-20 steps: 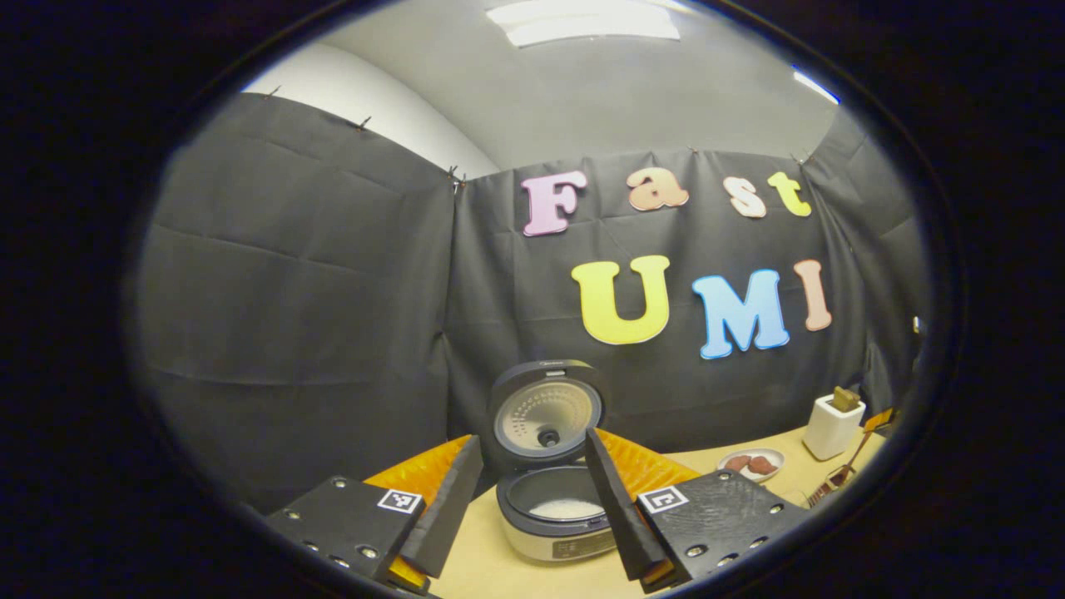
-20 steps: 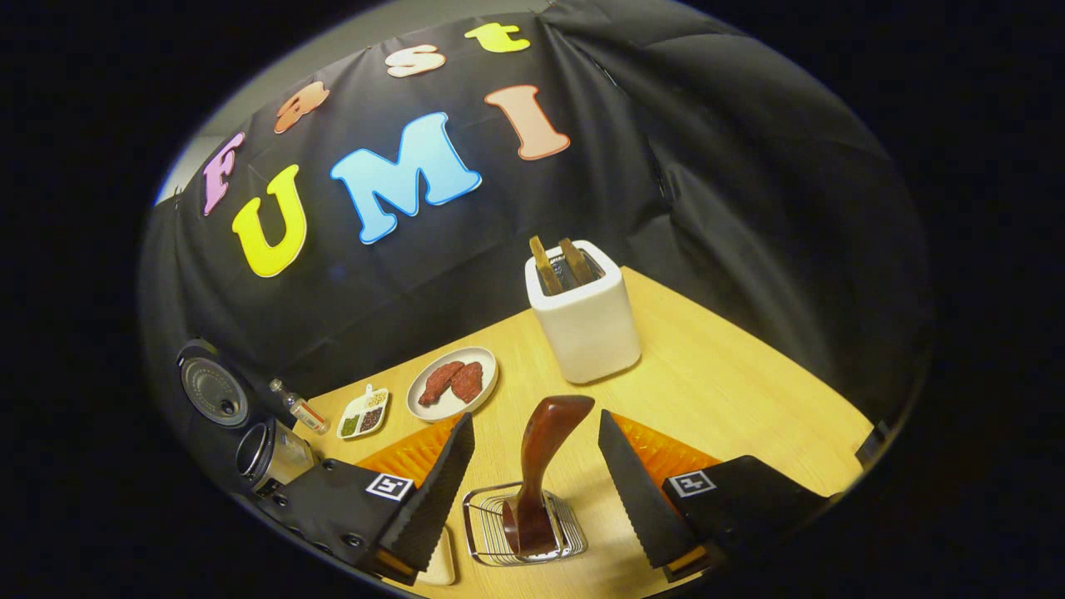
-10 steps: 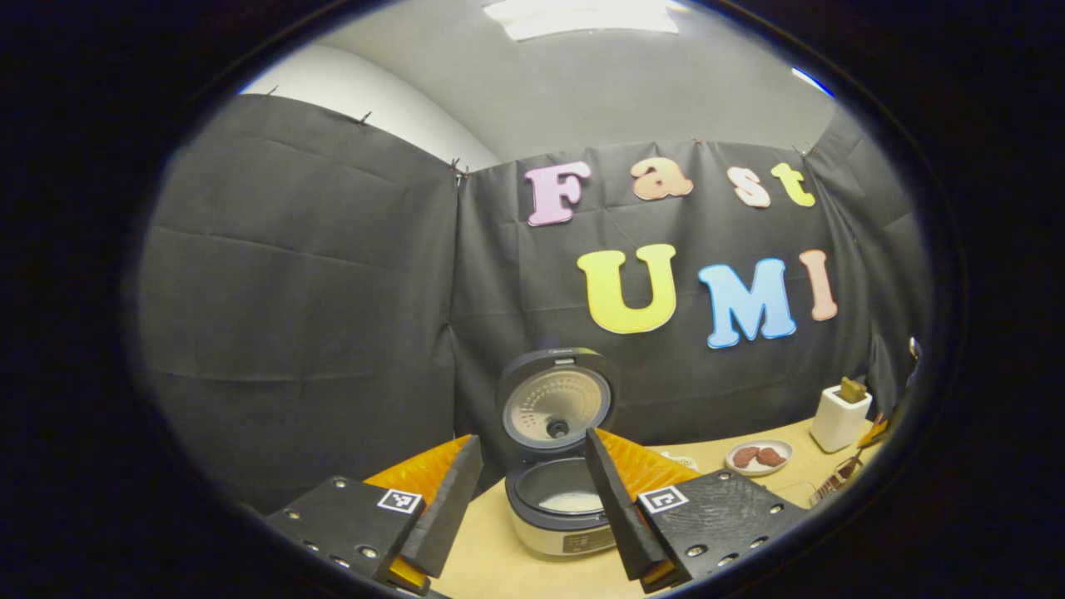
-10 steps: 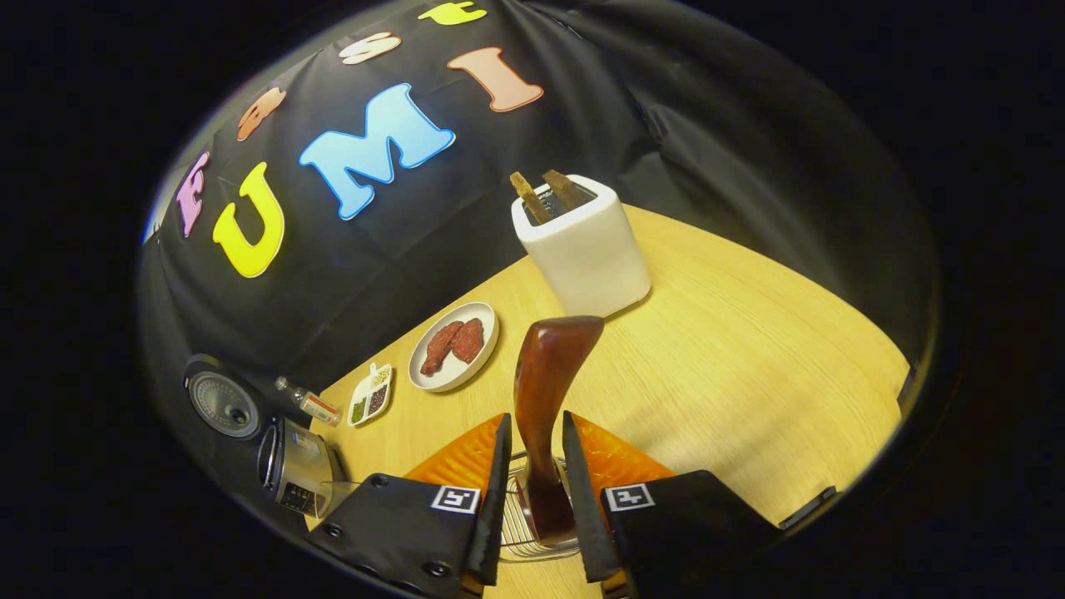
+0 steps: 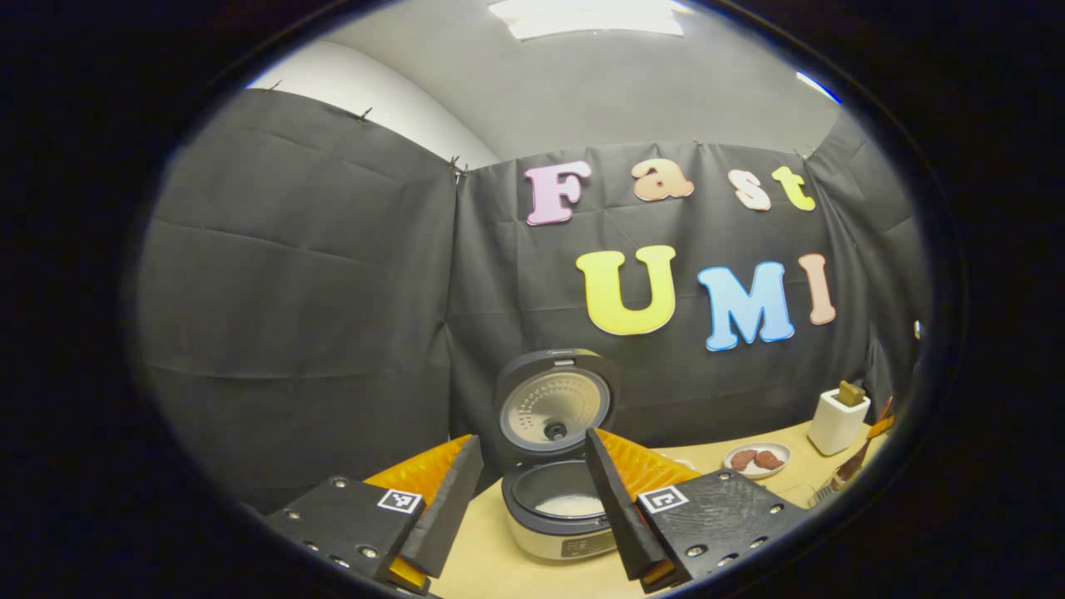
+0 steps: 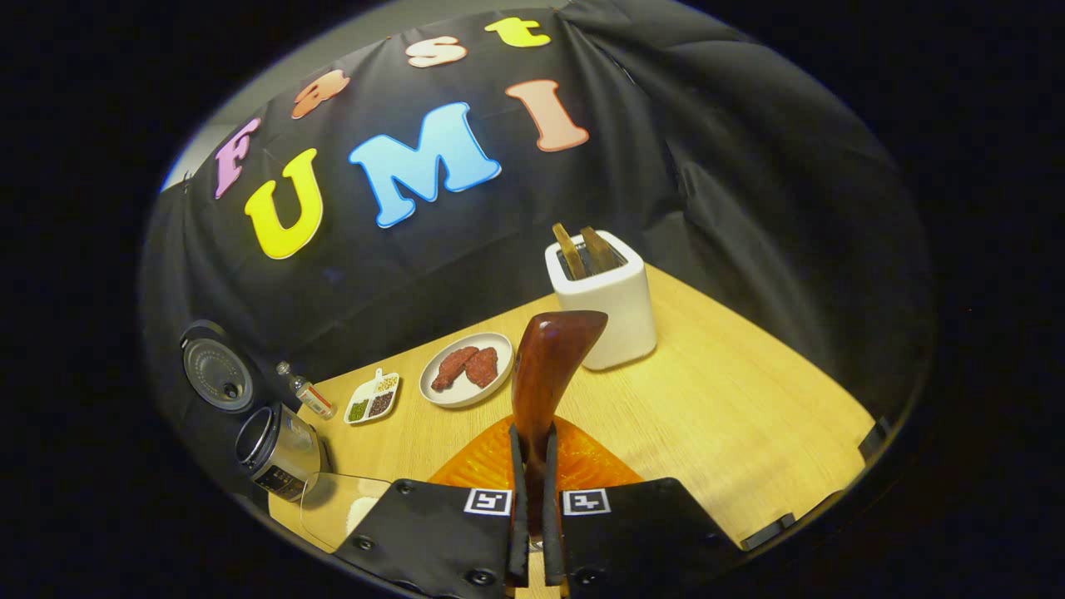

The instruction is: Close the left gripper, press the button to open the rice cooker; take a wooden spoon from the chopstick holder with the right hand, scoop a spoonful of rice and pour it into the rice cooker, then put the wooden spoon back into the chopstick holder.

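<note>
Right gripper view: wooden spoon point(image 6: 545, 366) pinched at handle by right gripper point(image 6: 532, 541) fingers, upright above table point(image 6: 732, 416). Judged rigid, light, smooth; slip possible. Left gripper point(image 5: 532, 507) fingers spread before open rice cooker point(image 5: 557, 499).

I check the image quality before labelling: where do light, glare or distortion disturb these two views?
Left gripper view: a bright ceiling lamp is overexposed at the top, and the fisheye bends the wall edges; the rice cooker stays sharp. Right gripper view: a warm glare patch lies on the table, the wooden spoon shines slightly, and the scene looks tilted.
</note>
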The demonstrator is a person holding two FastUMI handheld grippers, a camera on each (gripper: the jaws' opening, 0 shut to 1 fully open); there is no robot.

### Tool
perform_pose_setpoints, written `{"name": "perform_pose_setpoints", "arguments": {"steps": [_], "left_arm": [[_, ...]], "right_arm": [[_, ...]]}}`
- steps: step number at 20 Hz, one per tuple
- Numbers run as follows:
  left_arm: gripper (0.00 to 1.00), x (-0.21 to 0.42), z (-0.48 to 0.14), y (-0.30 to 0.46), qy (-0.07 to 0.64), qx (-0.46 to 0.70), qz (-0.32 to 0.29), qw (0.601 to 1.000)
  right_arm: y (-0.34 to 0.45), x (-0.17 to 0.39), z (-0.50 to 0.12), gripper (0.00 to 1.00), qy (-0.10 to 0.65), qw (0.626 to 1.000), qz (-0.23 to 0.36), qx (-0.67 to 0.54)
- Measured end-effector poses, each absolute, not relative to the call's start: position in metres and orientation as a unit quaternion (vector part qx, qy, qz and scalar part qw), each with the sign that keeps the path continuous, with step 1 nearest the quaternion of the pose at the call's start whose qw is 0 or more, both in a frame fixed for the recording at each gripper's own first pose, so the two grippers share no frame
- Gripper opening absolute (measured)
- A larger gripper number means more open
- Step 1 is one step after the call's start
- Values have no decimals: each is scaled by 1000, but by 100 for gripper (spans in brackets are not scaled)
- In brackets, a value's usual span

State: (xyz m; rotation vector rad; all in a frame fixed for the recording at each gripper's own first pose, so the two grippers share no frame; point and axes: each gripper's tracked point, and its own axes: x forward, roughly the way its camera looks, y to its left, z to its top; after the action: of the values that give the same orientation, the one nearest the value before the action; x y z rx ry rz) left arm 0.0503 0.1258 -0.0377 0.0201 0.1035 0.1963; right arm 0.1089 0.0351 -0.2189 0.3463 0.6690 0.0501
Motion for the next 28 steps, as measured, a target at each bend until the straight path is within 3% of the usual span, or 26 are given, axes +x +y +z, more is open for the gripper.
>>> {"name": "perform_pose_setpoints", "arguments": {"steps": [4, 5, 6, 13, 18, 19, 22, 28], "left_arm": [[77, 59, -44, 120, 52, 1, 84, 995], [79, 61, -47, 120, 53, -1, 81, 995], [79, 62, -47, 120, 54, -2, 79, 995], [77, 70, -58, 137, 56, -7, 74, 996], [81, 73, -67, 169, 59, -11, 87, 994], [77, 74, -68, 176, 59, -12, 91, 994], [77, 75, -72, 196, 61, -10, 100, 993], [79, 85, -82, 214, 66, -7, 103, 992]], "right_arm": [[52, 112, -174, 8, 282, 951, 46, 123], [60, 113, -165, 5, 272, 954, 55, 116], [68, 110, -156, 8, 263, 956, 64, 109], [141, 98, -124, 8, 217, 965, 131, 71], [196, 87, -131, 8, 199, 964, 171, 42], [206, 84, -138, 5, 204, 962, 178, 38], [232, 74, -160, 8, 220, 955, 197, 19], [253, 65, -207, 8, 225, 949, 206, -76]]}}
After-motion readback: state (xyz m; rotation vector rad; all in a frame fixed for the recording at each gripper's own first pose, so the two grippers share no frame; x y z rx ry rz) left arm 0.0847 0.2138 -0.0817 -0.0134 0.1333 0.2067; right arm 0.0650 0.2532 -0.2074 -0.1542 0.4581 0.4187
